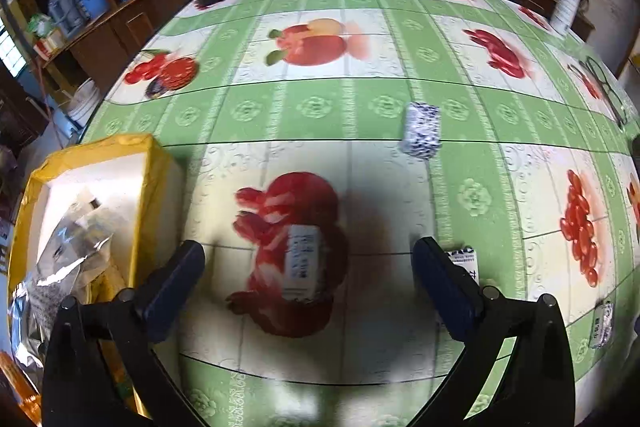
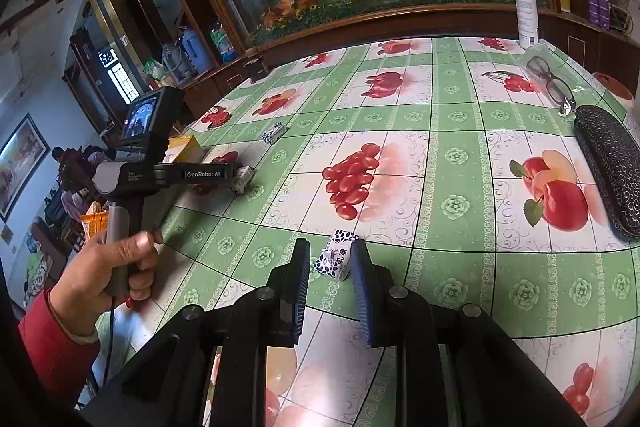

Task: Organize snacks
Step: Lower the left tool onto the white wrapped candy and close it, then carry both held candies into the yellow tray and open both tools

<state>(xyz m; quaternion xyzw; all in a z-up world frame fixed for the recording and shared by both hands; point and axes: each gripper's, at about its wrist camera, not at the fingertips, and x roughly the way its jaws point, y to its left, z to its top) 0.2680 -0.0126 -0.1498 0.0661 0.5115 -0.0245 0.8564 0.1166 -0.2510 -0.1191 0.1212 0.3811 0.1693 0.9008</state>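
Left claw (image 1: 308,267) spread above a candy (image 1: 303,263) beside box (image 1: 148,163).

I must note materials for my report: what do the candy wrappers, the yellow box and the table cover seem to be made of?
Candy: folded printed wrapper, probably paper or thin film; creased ends show.
Box: seems cardboard, yellow outside, white inside, with stiff flat walls; a crinkled silver foil bag lies in it.
Table cover: likely glossy plastic or oilcloth; it reflects light.

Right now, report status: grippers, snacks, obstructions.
Left gripper open above a white candy. Right gripper open, straddling a blue-patterned candy. Yellow box at left. Nothing blocks either pick.
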